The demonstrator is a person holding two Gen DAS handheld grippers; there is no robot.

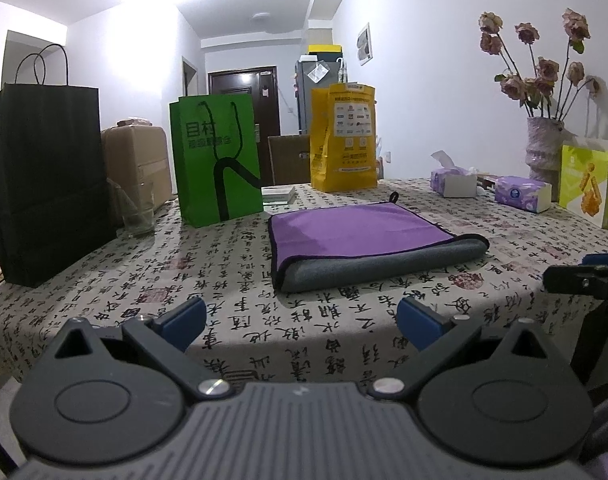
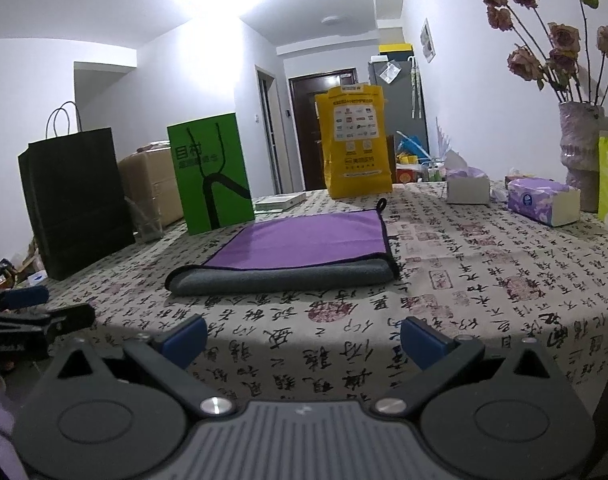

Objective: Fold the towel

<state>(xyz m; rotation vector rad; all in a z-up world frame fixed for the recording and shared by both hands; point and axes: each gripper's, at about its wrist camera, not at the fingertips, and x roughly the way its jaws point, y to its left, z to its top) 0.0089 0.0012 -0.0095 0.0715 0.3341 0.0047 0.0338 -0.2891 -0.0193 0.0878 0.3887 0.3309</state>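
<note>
Partly, towel layers hide beneath fold.

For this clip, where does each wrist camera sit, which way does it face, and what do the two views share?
Left wrist: on the left gripper, open at the table's near edge, facing the folded purple towel; the right gripper shows at right.
Right wrist: on the right gripper, open, facing the towel from its right; the left gripper shows at left.
Shared: towel, green bag, yellow bag, patterned tablecloth.

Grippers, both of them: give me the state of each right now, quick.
Left gripper: jaws open, holding nothing, short of the towel.
Right gripper: jaws open, holding nothing, also short of the towel.
</note>
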